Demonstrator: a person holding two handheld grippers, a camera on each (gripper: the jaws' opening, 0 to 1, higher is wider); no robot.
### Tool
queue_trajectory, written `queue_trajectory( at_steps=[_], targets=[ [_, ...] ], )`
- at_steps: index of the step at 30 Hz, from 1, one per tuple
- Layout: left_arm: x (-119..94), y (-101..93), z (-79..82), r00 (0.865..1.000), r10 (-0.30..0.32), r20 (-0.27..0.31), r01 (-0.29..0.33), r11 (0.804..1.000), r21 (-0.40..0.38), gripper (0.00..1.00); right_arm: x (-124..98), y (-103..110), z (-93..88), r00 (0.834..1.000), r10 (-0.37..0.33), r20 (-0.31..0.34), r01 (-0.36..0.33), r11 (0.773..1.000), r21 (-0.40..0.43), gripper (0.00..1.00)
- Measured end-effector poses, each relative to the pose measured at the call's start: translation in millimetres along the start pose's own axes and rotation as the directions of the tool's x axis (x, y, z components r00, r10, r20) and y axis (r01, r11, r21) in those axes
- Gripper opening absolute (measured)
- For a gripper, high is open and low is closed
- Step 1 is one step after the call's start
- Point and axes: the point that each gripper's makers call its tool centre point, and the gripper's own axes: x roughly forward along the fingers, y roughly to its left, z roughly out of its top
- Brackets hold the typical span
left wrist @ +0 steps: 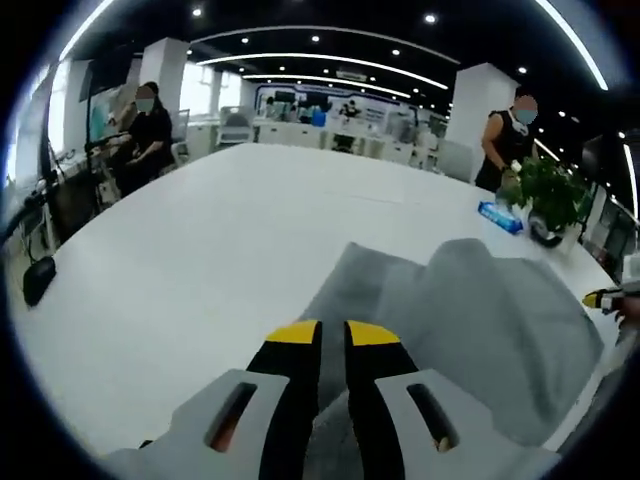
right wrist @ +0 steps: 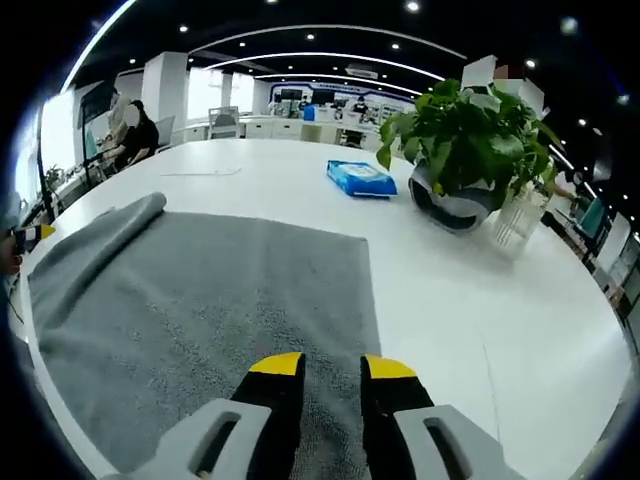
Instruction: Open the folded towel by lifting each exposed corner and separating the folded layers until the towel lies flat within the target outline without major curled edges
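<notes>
A grey towel (right wrist: 230, 310) lies spread on the white table (right wrist: 470, 300), with its far left edge rolled into a long fold (right wrist: 100, 245). My right gripper (right wrist: 332, 368) is at the towel's near edge, jaws close together with cloth between them. In the left gripper view the towel (left wrist: 480, 320) rises in a humped fold, and my left gripper (left wrist: 333, 335) is shut on its near corner, cloth showing in the narrow gap. The right gripper's yellow tip (left wrist: 600, 297) shows at the towel's far right side. The left gripper's tip (right wrist: 30, 235) shows at the left edge.
A potted plant (right wrist: 460, 130) in a dark round pot, a glass vase (right wrist: 515, 225) and a blue packet (right wrist: 362, 178) stand beyond the towel. The plant (left wrist: 548, 195) and packet (left wrist: 500, 216) also sit at the far right. People (left wrist: 145, 130) stand around the table (left wrist: 200, 260).
</notes>
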Motion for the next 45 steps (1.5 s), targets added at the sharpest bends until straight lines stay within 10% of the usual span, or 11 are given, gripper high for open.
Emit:
queue_trajectory(
  at_steps=[23,45],
  targets=[
    [44,1.9,-27.7,0.991,-0.016,-0.135,0.025,0.998,0.063,0.08,28,15,-6.7,0.996,0.067,-0.067,-0.066,0.998,0.006,0.25],
    [59,26.5,-13.9,0.994,0.048,-0.102,-0.043,0.998,0.053,0.04,34,7,-5.0,0.997,0.052,-0.053,-0.047,0.994,0.096,0.26]
  ],
)
